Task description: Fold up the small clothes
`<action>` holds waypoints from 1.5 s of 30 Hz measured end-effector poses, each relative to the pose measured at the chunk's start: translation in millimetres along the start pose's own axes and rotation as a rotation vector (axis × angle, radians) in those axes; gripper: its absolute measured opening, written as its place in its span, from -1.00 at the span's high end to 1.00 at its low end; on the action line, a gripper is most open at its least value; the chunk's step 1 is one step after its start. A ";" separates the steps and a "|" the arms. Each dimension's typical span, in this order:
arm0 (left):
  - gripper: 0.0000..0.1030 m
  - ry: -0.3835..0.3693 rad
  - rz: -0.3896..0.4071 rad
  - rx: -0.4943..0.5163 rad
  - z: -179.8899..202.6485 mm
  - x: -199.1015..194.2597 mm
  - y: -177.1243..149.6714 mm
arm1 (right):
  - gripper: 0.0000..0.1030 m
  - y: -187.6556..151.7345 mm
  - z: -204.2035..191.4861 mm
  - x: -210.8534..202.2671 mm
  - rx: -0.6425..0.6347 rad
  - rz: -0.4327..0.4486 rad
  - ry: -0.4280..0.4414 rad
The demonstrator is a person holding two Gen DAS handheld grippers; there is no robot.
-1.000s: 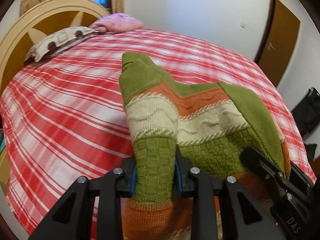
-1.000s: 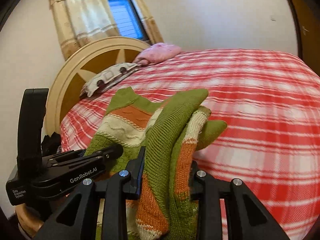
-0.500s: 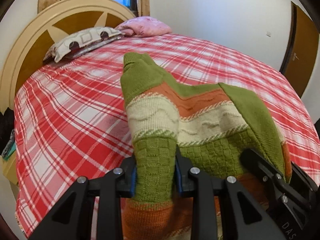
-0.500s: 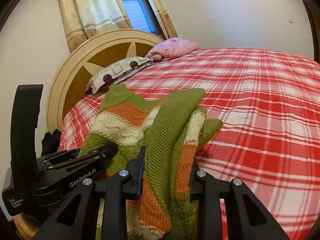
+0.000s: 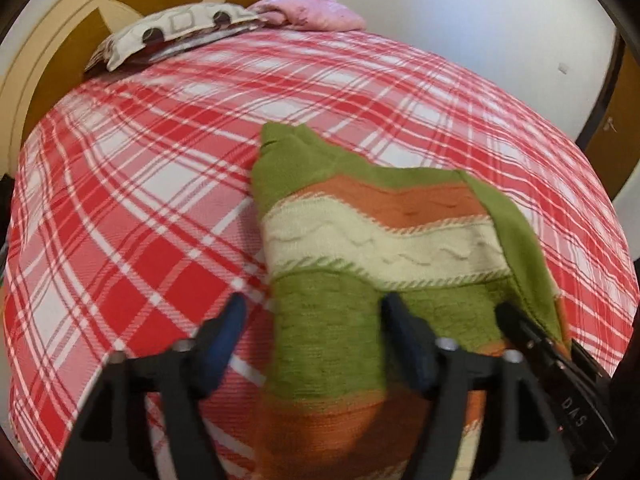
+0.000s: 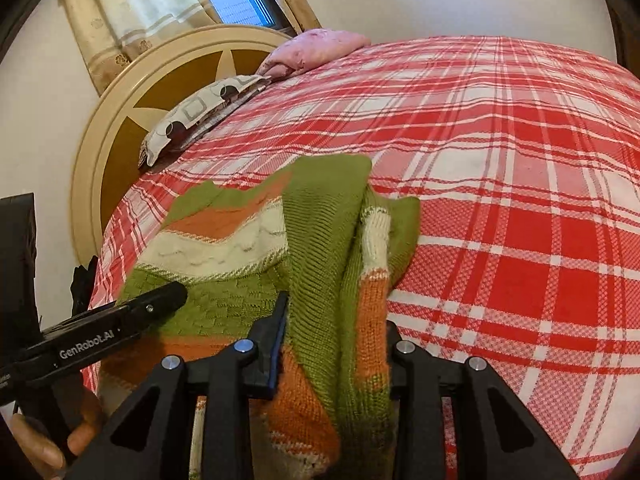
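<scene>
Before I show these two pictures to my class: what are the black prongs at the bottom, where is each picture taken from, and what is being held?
Each picture comes from a camera on a handheld two-finger gripper; no robot is involved. A striped knitted sweater lies on a bed with a red plaid cover. In the left view the left gripper is opening and its pads stand clear of the fabric. In the right view the right gripper has bunched sweater between its fingers, and its jaws are starting to open.

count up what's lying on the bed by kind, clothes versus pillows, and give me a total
Clothes: 1, the striped sweater
Pillows: 2, the patterned pillow and the pink pillow
Total: 3 things on the plaid bedspread
</scene>
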State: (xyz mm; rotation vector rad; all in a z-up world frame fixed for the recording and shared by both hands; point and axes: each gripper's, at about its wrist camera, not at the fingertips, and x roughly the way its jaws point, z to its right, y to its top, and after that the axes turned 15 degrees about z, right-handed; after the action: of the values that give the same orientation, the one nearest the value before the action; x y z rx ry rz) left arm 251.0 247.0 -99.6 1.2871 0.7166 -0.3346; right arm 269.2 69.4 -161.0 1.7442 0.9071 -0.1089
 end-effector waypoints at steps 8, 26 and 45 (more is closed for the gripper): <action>-0.58 0.036 0.029 0.036 -13.9 -35.9 -3.6 | 0.28 9.0 -20.8 -95.7 -0.092 0.202 -0.037; -0.58 0.107 0.089 0.186 6.4 -83.9 -60.7 | 0.28 -65.4 -33.8 -102.5 -0.163 0.026 -0.067; -0.82 0.085 -0.016 0.056 -16.4 -64.0 -69.1 | 0.28 -67.1 -46.6 -80.7 -0.242 -0.028 -0.097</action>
State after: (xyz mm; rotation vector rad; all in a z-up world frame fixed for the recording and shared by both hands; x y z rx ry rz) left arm 157.1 233.7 -111.6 1.3560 0.7947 -0.3162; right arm 154.5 73.8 -155.7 1.4894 0.8373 -0.0972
